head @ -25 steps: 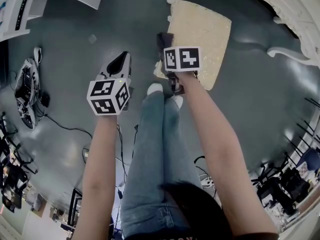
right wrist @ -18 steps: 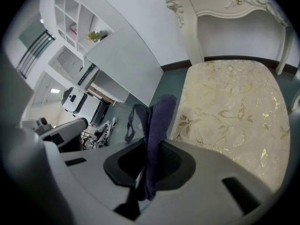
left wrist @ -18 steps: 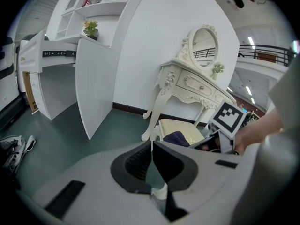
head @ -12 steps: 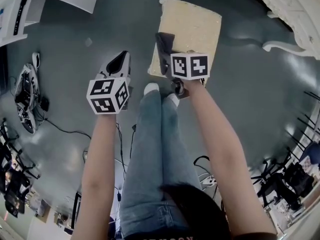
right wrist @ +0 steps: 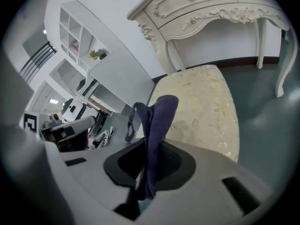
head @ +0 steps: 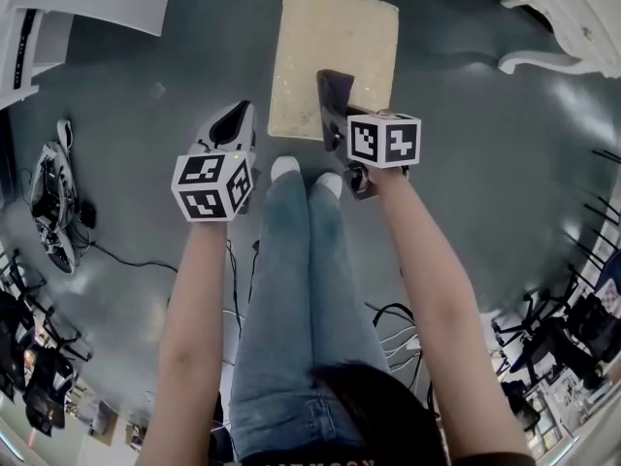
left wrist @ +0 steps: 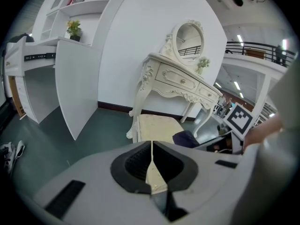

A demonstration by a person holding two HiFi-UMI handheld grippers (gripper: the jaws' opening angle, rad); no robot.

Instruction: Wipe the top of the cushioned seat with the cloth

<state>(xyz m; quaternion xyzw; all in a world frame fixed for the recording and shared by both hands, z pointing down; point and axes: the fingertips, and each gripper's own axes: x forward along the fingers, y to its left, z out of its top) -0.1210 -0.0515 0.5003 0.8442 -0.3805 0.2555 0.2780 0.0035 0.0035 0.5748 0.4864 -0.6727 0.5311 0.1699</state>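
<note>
Right gripper (right wrist: 149, 165) shifted across seat (head: 335, 56), cloth (right wrist: 157, 121) clamped between jaws; left gripper (left wrist: 151, 165) closed, empty.

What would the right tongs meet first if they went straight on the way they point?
Probably the cushioned seat, with the cloth clamped in the right tongs touching first; depth is unclear.
</note>
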